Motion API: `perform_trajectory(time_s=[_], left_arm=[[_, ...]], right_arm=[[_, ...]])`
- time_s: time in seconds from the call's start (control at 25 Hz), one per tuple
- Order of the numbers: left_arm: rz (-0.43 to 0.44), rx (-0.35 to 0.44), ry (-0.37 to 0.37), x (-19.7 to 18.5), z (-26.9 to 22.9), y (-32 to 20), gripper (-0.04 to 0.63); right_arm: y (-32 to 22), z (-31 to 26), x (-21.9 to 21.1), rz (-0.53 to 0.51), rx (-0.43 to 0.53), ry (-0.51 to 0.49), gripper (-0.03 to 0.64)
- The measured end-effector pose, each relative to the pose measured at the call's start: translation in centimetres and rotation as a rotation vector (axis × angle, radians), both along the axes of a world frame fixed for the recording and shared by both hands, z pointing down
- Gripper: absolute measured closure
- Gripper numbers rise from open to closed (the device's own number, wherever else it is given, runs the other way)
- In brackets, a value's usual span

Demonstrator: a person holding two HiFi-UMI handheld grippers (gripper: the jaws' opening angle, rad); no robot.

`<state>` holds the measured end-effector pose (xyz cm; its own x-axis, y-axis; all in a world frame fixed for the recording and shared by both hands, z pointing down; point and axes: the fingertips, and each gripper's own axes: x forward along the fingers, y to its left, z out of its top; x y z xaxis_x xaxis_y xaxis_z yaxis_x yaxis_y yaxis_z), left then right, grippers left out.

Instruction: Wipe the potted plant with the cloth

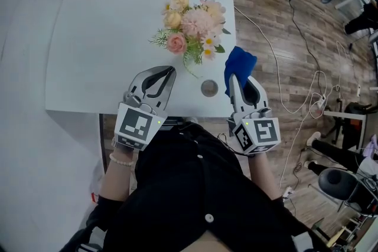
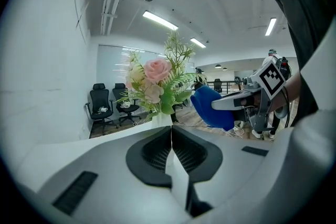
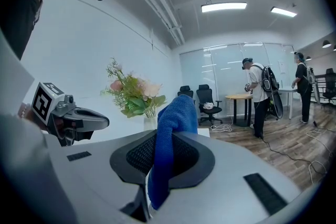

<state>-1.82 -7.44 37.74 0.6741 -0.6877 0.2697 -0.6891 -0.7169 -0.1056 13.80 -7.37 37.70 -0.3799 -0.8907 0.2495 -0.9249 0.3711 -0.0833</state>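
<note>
White table on wood floor, open office w/ cables trailing round. Potted plant sits in table's right half. Its pot is close to the near edge, toward near-right corner, w/ blooms spreading toward the far edge in head view.

Right gripper is clamped on blue cloth, which sticks out past the jaw tips at table's right edge, just beside pot. Prob. held so a soft wad leads & hard jaws stay off the petals. Left gripper has jaws pressed together, nothing btwn them, at near edge left of pot. My guess: parked to steady pot, or just kept clear. No wiping contact seen, so task looks unstarted.

Head view gives layout: grippers flank pot, both apart from it. Left gripper view adds what that can't: plant upright in white pot, cloth level w/ lower leaves; whether it's touching, can't tell. Right gripper view shows cloth folded thru the grip & rising above it, plus office chairs & two ppl by far desk.
</note>
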Motion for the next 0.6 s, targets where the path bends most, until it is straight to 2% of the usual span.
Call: perform_trajectory(time_s=[0.16,0.28,0.6], left_arm=[[-0.017,-0.016,0.021,0.01,-0.31,-0.01,0.578],[-0.002,0.006,0.015,0.16,-0.37,-0.11,0.578],[-0.014,0.006,0.028,0.31,-0.53,-0.03,0.581]], right_arm=[[-0.06,0.18,-0.26,-0.010,-0.004,0.001,0.540],[-0.05,0.05,-0.42,-0.015,0.004,-0.013,0.540],[0.15,0.12,-0.44,-0.016,-0.004,-0.021,0.540]])
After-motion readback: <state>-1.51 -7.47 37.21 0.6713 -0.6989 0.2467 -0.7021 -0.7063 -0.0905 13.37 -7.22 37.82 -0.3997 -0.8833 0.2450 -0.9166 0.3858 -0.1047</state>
